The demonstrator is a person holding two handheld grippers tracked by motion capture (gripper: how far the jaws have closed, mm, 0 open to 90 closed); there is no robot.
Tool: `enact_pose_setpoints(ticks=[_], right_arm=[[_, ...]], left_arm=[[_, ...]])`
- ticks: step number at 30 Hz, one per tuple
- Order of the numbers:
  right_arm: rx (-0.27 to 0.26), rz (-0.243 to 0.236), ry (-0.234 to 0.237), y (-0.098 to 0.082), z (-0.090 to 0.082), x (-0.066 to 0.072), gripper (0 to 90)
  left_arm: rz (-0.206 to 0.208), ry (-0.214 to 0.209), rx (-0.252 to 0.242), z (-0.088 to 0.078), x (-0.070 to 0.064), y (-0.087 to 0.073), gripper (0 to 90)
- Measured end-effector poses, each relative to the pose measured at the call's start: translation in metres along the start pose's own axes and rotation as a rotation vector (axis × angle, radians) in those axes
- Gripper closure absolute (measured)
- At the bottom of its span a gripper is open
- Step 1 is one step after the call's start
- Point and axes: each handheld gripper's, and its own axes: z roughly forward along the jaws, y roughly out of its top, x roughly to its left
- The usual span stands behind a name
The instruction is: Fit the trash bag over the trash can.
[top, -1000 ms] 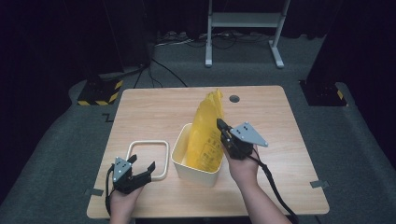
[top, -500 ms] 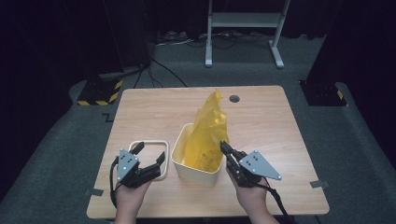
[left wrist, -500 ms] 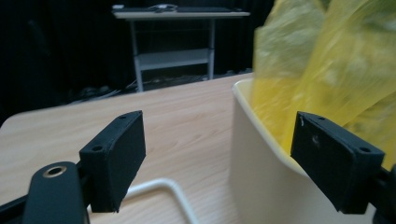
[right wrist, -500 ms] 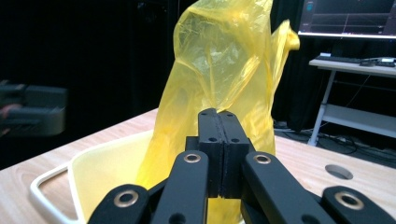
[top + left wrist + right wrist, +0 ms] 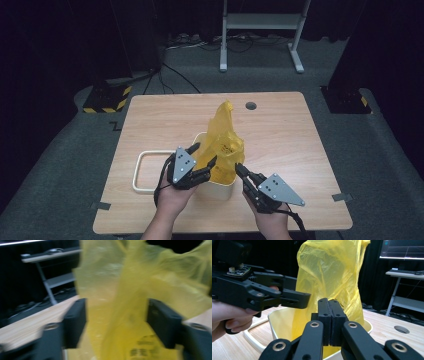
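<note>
A yellow plastic bag (image 5: 225,132) stands tall inside a cream bin (image 5: 220,189) in the middle of the wooden table (image 5: 300,150). My left gripper (image 5: 206,153) reaches in from the bin's left. In the left gripper view the bag (image 5: 120,302) hangs loose between its two jaws, which have just been closing and still stand apart around my left gripper (image 5: 116,307). My right gripper (image 5: 237,168) sits low at the bin's front right rim. Its jaws are pressed together at my right gripper (image 5: 329,301), nothing seen between them, with the bag (image 5: 329,270) just behind.
A cream rectangular frame (image 5: 141,172) lies flat left of the bin. A round hole (image 5: 250,106) sits near the table's far edge. Behind the table are a white stand (image 5: 260,30) and floor cables; a yellow-black striped block (image 5: 105,97) lies at the far left.
My left gripper rose from the cream frame and moved right to the bag, its jaws narrowing around it. My right gripper dropped from the bag's side to the bin's front rim.
</note>
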Motion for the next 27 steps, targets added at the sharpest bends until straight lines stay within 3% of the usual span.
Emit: enact_pose_setpoints(ticks=[3, 4, 6, 7, 13, 20, 25, 27], right_arm=[[0.001, 0.007, -0.001, -0.001, 0.0, -0.002, 88.8], [0.004, 0.009, -0.001, -0.001, 0.0, -0.003, 88.4], [0.006, 0.009, -0.004, 0.0, -0.001, -0.005, 86.2], [0.003, 0.01, -0.005, 0.001, -0.002, -0.006, 83.7], [-0.049, 0.037, -0.046, 0.01, -0.016, -0.017, 76.1], [-0.089, 0.093, -0.101, 0.03, -0.007, -0.03, 71.0], [-0.036, 0.112, -0.107, 0.035, 0.014, -0.031, 64.3], [0.024, 0.092, -0.111, 0.027, 0.024, -0.027, 61.1]], left_arm=[[-0.029, -0.082, 0.015, 0.003, -0.004, 0.001, 64.3], [-0.019, -0.095, 0.017, 0.003, -0.006, 0.001, 73.3], [0.006, -0.086, 0.006, 0.001, -0.01, -0.001, 85.8], [-0.001, -0.085, 0.003, -0.001, -0.01, -0.002, 88.3], [-0.011, -0.054, -0.048, -0.019, -0.016, -0.017, 89.6], [0.008, -0.044, -0.061, -0.037, -0.024, -0.035, 89.6], [0.012, -0.042, -0.06, -0.04, -0.028, -0.041, 89.4], [0.008, -0.041, -0.061, -0.041, -0.027, -0.043, 89.3]])
